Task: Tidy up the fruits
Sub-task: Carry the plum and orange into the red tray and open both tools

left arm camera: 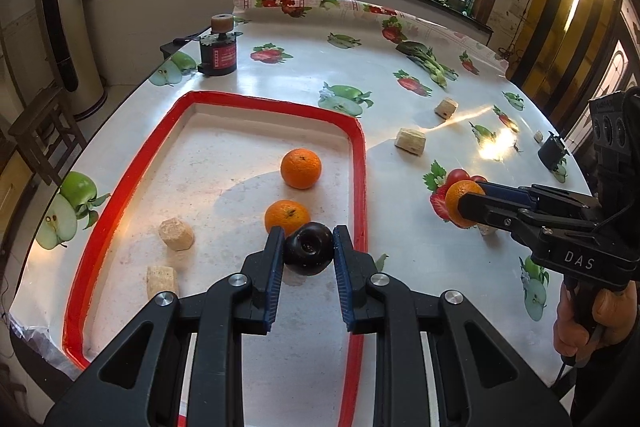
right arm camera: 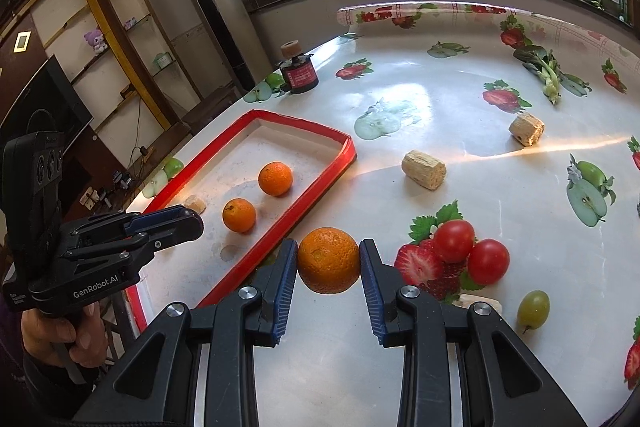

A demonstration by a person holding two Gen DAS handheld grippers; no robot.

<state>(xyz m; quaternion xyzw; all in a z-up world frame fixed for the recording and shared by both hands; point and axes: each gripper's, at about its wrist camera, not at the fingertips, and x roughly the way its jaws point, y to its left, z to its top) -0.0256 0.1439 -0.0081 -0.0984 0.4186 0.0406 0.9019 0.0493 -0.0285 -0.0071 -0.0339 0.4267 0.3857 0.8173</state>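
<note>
My left gripper [left arm camera: 308, 239] is shut on a dark plum [left arm camera: 309, 253] and holds it over the near right part of the red-rimmed tray [left arm camera: 359, 163]. Two oranges [left arm camera: 301, 168] [left arm camera: 286, 217] lie in the tray. My right gripper [right arm camera: 329, 254] is shut on a third orange [right arm camera: 328, 259], to the right of the tray's red rim [right arm camera: 316, 183]. In the left wrist view that orange [left arm camera: 460, 202] sits in the right gripper [left arm camera: 474, 199]. The left gripper [right arm camera: 192, 221] shows in the right wrist view; the plum is hidden there.
Two red tomatoes [right arm camera: 454, 241] [right arm camera: 488, 261] and a green grape [right arm camera: 533, 309] lie on the fruit-print tablecloth. Cork-like blocks lie on the table [right arm camera: 424, 169] [right arm camera: 526, 129] and in the tray [left arm camera: 176, 235] [left arm camera: 161, 281]. A leafy green [left arm camera: 428, 61] and a black device [left arm camera: 218, 57] stand further back.
</note>
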